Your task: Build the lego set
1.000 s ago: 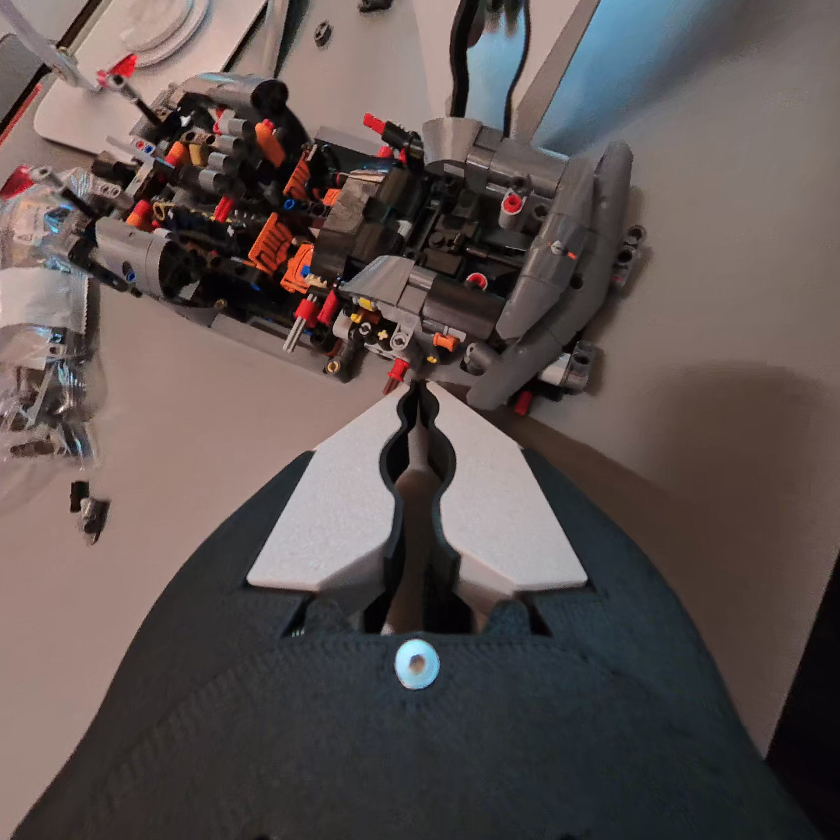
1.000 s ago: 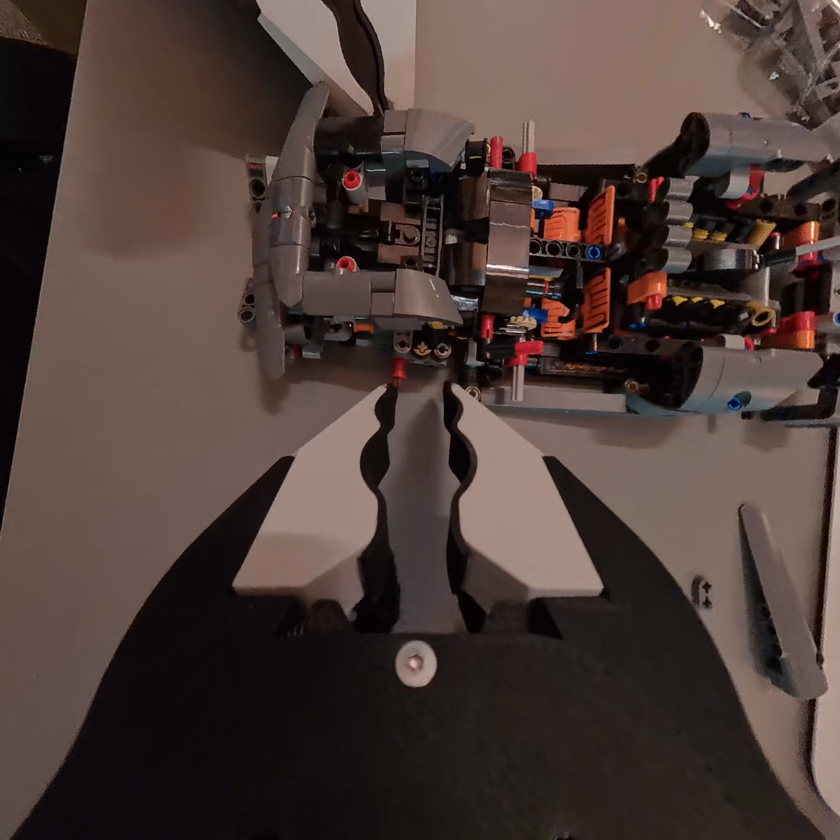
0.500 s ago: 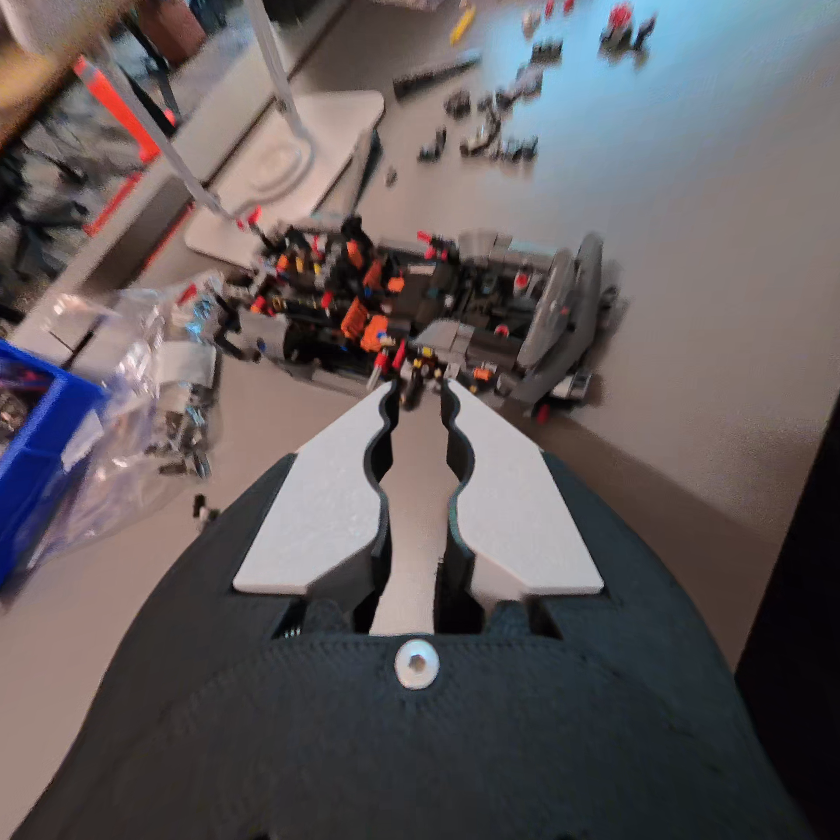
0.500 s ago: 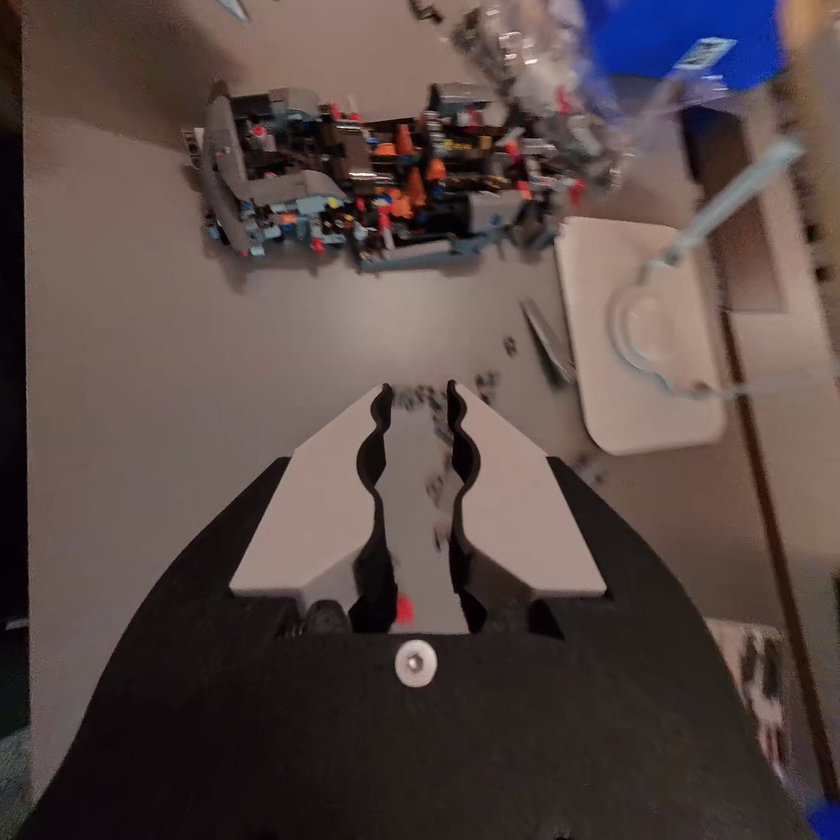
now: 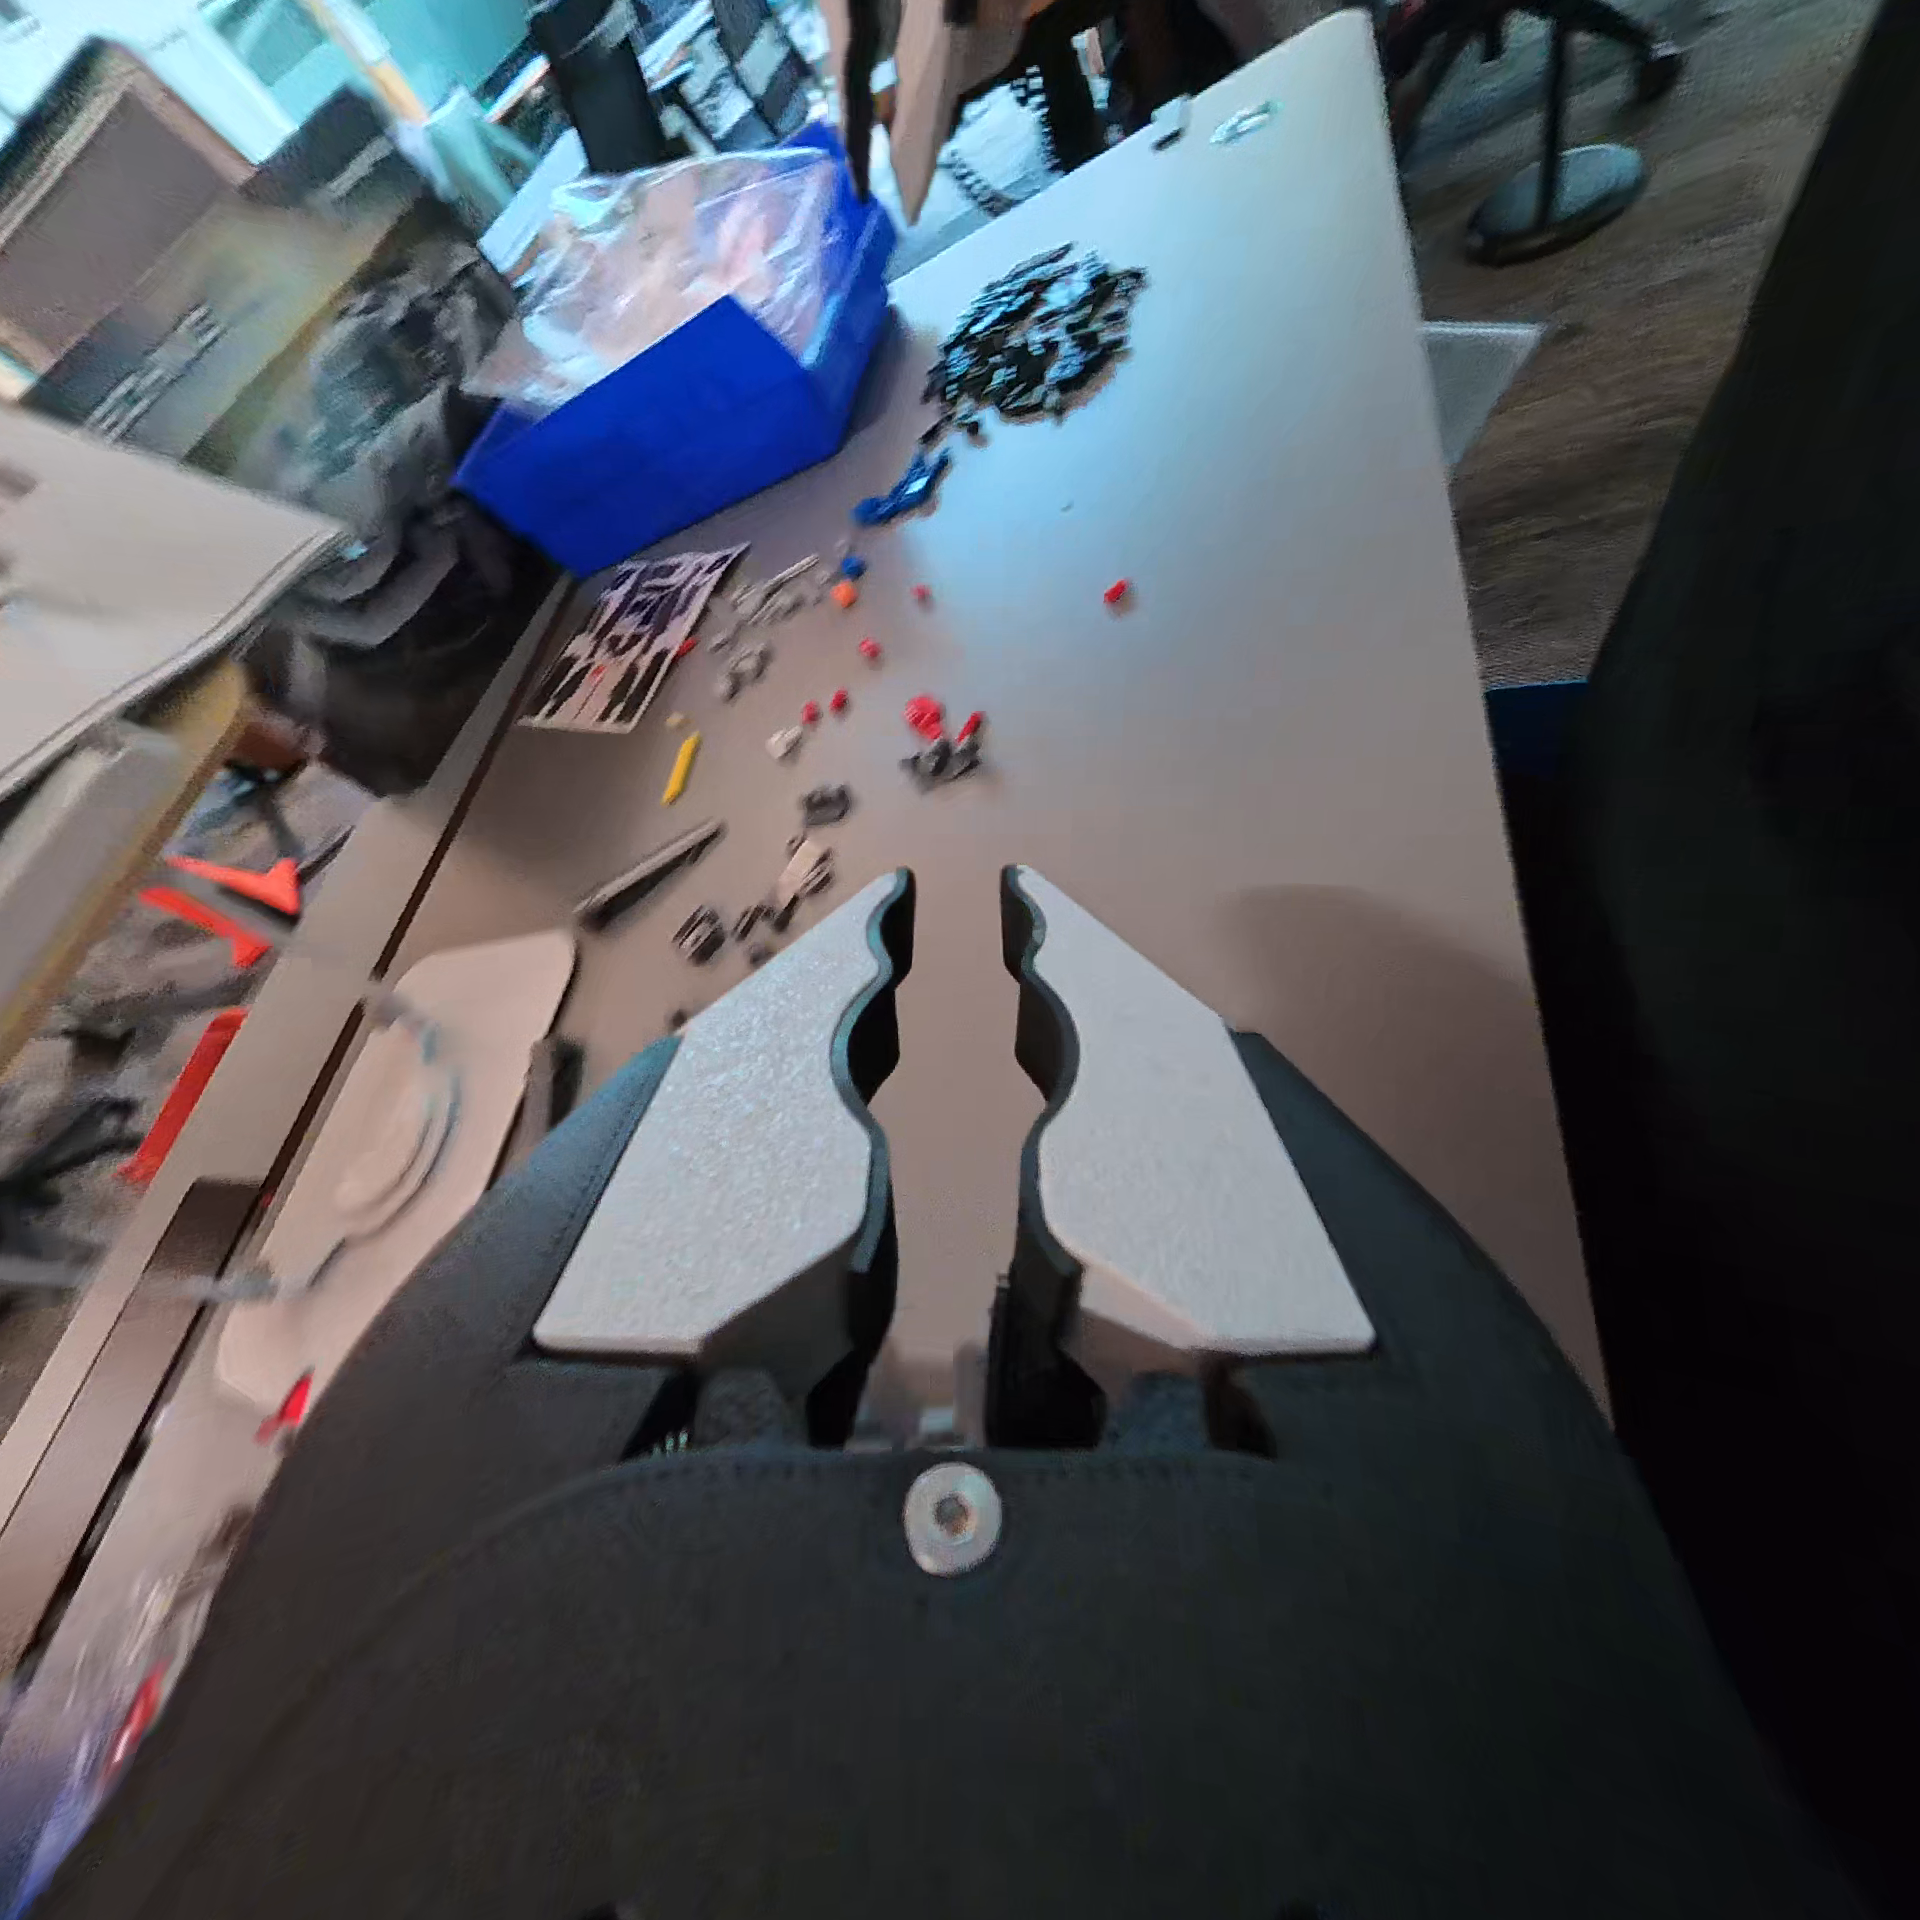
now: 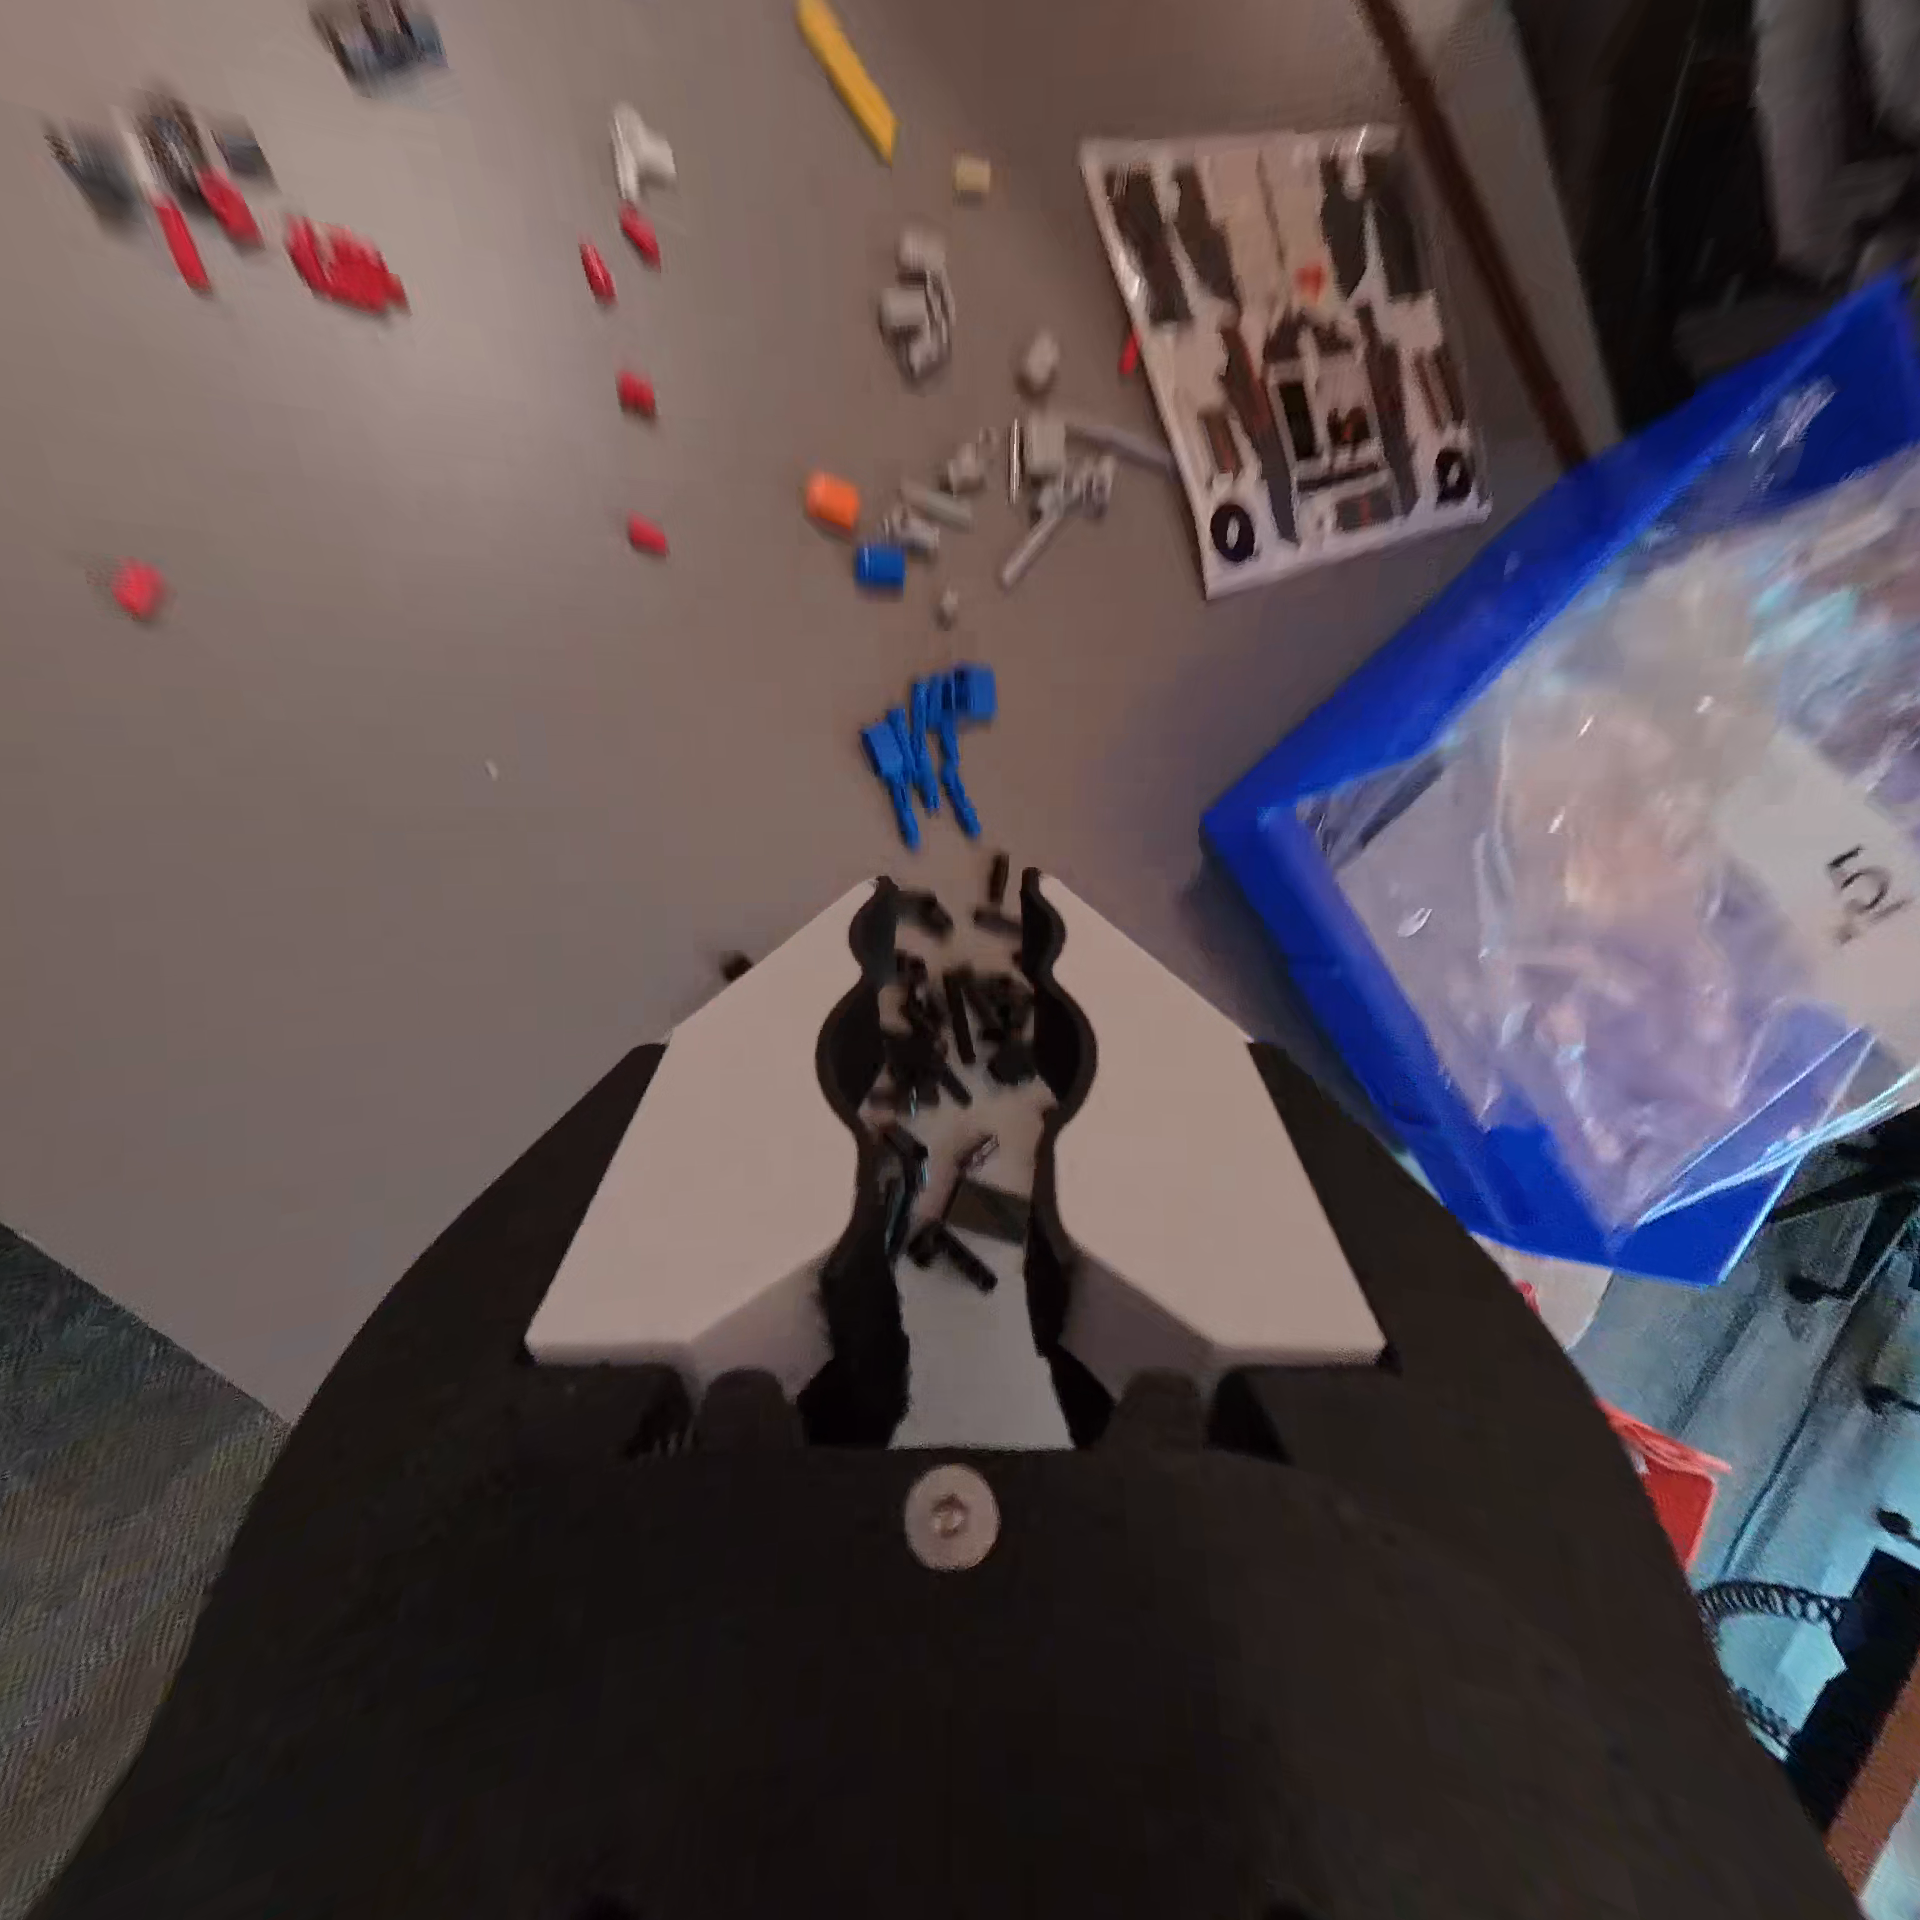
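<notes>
While both views are motion-blurred, the left gripper (image 5: 956,883) plainly hangs over bare table (image 5: 1247,727) at frame centre, jaws spread, nothing between the pads. Nearest to it, just left of its fingertips, small grey and black pieces (image 5: 769,904) and a dark grey bar (image 5: 649,878); further up, scattered red pieces (image 5: 925,717) and a yellow piece (image 5: 681,767). Blue bin (image 5: 675,436) with a clear plastic bag (image 5: 686,239) at upper left, black parts pile (image 5: 1029,322) at top centre, sticker sheet (image 5: 634,644) left of centre.

Right gripper (image 6: 954,888) is also spread, pads on nothing; it hovers above a heap of small black pins (image 6: 956,1018) seen through the gap, not touching them as far as the blur allows. Blue pins (image 6: 925,748) just above the fingertips, orange piece (image 6: 831,499) and grey pieces (image 6: 1029,457) higher up, red pieces (image 6: 343,260) upper left, sticker sheet (image 6: 1309,353) upper right, blue bin (image 6: 1340,935) with bag (image 6: 1662,831) at right edge
</notes>
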The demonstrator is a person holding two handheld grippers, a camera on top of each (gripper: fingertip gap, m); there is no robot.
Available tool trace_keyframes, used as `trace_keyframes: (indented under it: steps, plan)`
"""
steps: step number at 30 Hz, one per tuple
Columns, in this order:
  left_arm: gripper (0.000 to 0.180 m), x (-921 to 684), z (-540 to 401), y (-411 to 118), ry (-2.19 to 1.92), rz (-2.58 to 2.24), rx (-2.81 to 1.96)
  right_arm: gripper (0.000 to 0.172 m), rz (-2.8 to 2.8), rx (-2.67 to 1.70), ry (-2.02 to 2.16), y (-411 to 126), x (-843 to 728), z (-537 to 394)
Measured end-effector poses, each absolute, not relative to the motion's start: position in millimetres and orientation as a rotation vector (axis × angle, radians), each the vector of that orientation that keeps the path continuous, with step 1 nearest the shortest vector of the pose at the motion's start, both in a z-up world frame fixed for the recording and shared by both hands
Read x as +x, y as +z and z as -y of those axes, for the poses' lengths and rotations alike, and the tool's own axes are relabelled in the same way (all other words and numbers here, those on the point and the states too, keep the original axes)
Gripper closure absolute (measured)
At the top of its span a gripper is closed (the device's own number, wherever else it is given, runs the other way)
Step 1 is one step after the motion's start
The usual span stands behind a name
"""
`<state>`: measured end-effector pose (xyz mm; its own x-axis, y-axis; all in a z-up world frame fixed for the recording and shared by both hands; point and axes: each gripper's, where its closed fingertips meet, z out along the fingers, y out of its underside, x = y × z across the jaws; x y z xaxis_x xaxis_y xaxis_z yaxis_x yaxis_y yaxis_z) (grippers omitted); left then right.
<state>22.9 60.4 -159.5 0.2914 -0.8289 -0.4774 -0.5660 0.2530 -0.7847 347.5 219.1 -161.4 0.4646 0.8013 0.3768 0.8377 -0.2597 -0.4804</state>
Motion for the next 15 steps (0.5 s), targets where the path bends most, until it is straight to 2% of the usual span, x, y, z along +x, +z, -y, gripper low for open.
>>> trace_keyframes:
  steps: [7,15]
  plan:
    - [0.166,104,-57,-180,-0.296,-1.573,-1.315,0.155,1.471,-2.092,0.019,-218,381,-222]
    - [0.17,142,-73,-192,-0.28,-1.574,-1.276,0.16,1.526,-2.043,0.06,-229,392,-246]
